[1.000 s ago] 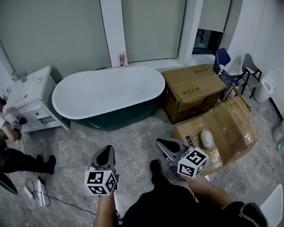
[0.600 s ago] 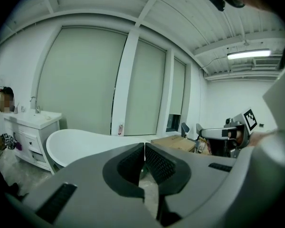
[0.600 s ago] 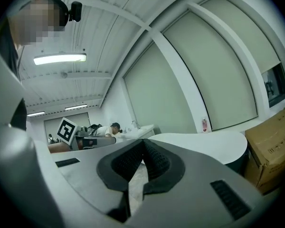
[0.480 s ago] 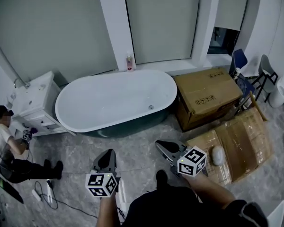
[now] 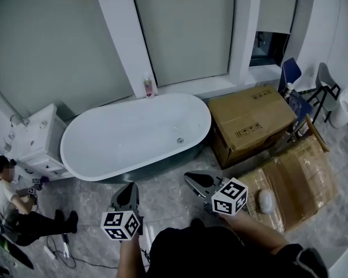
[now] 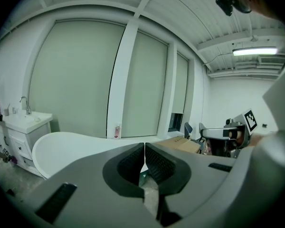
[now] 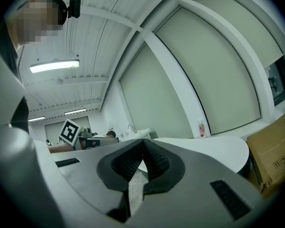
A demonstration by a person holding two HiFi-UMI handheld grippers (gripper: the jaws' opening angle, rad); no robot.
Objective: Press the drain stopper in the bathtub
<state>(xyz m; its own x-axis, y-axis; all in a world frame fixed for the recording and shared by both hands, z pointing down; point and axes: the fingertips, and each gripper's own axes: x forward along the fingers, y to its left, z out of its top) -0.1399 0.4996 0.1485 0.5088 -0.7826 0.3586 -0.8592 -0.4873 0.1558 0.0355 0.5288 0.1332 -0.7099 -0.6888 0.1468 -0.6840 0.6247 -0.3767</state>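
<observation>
Swung a touch leftward since half a second ago, leaving the white oval bathtub [image 5: 122,138] with its dark outer wall nearer the left of the head view and the seated person [image 5: 11,204] lower in the left corner, with both tools in much the same low spot as before. By count: one bathtub; one small round metal drain stopper [image 5: 180,140] on the tub floor toward its right end; one pink bottle [image 5: 147,87] upright on the window sill behind the tub; one white vanity cabinet [image 5: 32,138] just beside the tub's left end; two brown cardboard boxes, a closed one [image 5: 252,120] just beside the tub's right end and a flattened one [image 5: 298,178] nearer the camera; one pale rounded object [image 5: 266,200] lying on the flattened box; two chairs, blue [image 5: 290,74] and grey [image 5: 326,81], at the far right. Left tool [image 5: 129,189] held low on a bare forearm over the grey marbled floor [image 5: 162,190], pointing up toward the tub, marker cube facing the camera. Right tool [image 5: 191,179] beside it, angled up and left, forearm entering from the lower right. Both well apart from the stopper. Left tool [image 6: 143,158] pressed together with nothing between; right tool [image 7: 141,158] likewise pressed together and empty.
</observation>
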